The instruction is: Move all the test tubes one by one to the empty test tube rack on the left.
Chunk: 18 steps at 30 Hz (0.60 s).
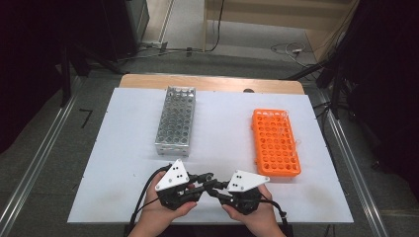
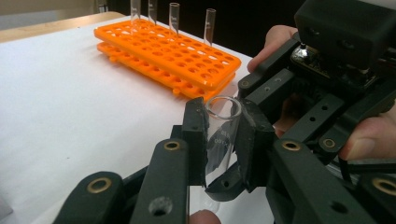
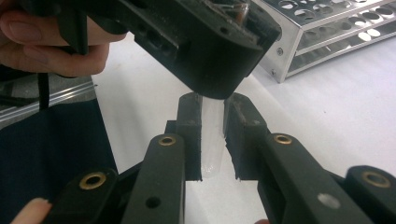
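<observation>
Clear glass test tube (image 2: 220, 135) sits between both my claws, low over the white table (image 1: 123, 148), near the front edge. My left claw (image 2: 223, 140) squeezes it near the open rim. My right claw (image 3: 212, 137) pinches its round bottom end. I think I am passing it from one claw to the other. One claw must hold tight before the other lets go. The orange plastic rack (image 1: 275, 142) and the shiny metal rack (image 1: 175, 122) wait farther back.

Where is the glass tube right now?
The glass tube is clamped by both the left gripper and right gripper, near the table's front edge, ahead of both racks.
</observation>
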Available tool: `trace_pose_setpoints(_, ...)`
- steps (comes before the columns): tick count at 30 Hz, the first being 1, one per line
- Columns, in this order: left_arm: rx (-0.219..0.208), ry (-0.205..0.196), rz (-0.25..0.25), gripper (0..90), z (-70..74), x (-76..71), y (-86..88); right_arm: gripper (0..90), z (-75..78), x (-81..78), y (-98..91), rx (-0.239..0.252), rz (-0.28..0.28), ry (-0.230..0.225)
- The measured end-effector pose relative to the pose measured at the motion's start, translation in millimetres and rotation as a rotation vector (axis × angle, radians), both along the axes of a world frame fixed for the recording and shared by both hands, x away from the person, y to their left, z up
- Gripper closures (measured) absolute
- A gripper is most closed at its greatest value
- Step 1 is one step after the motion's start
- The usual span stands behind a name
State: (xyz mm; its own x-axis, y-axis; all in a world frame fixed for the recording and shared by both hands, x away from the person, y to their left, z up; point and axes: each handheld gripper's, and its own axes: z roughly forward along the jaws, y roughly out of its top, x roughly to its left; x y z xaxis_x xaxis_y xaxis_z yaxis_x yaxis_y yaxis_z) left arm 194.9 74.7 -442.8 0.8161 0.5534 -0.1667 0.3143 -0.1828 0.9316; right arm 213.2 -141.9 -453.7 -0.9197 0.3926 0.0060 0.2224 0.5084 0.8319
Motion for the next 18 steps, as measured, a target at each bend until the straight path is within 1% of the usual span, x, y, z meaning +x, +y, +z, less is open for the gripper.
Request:
trace_pose_setpoints(4,0.004,0.0,0.003,76.0,1.6,0.4,-1.9,73.4,0.2,-0.3,-1.8,0.016,-0.007,0.004)
trace_pose_setpoints(5,0.004,0.0,0.002,76.0,1.9,0.7,-2.4,72.5,0.1,-0.1,-3.6,0.019,-0.008,0.003)
trace_pose_setpoints(6,0.003,0.001,0.004,76.0,2.3,0.9,-3.0,69.8,0.4,-0.1,-5.0,0.023,-0.009,0.001)
trace_pose_setpoints(7,0.007,0.001,0.018,76.0,3.2,2.3,-3.5,64.8,0.8,0.0,-6.7,0.032,-0.01,0.004)
trace_pose_setpoints(8,0.002,0.002,0.022,76.0,4.0,3.3,-2.7,58.1,1.3,-0.2,-8.4,0.037,-0.021,-0.003)
trace_pose_setpoints(9,0.002,0.002,0.022,76.0,4.0,3.3,-2.7,54.4,2.1,-1.0,-10.3,0.032,-0.049,-0.018)
trace_pose_setpoints(10,-0.001,0.004,0.027,76.0,5.1,4.4,-1.3,51.9,3.1,-0.9,-13.0,0.037,-0.059,-0.021)
trace_pose_setpoints(11,-0.004,0.001,0.034,76.0,6.4,5.7,0.2,48.2,4.3,-0.3,-16.5,0.048,-0.057,-0.021)
trace_pose_setpoints(12,-0.005,-0.002,0.038,76.0,7.8,7.8,1.7,48.2,4.3,-0.3,-16.5,0.048,-0.057,-0.021)
trace_pose_setpoints(13,0.0,-0.004,0.041,76.0,9.6,10.3,3.2,43.8,5.5,0.2,-20.4,0.055,-0.063,-0.027)
trace_pose_setpoints(14,0.004,-0.007,0.047,76.0,11.5,12.8,4.5,35.8,6.8,1.3,-29.3,0.066,-0.069,-0.039)
trace_pose_setpoints(15,0.007,-0.006,0.053,76.0,13.9,15.2,5.8,35.8,6.8,1.3,-29.3,0.066,-0.069,-0.039)
trace_pose_setpoints(16,0.006,-0.008,0.059,76.1,16.2,17.8,7.2,25.8,7.2,2.3,-38.8,0.072,-0.098,-0.049)
trace_pose_setpoints(17,0.01,-0.012,0.065,76.0,18.7,20.3,8.5,22.1,7.5,2.8,-43.4,0.076,-0.114,-0.045)
trace_pose_setpoints(18,0.011,-0.015,0.071,76.0,21.1,23.0,9.7,22.1,7.5,2.8,-43.4,0.076,-0.114,-0.045)
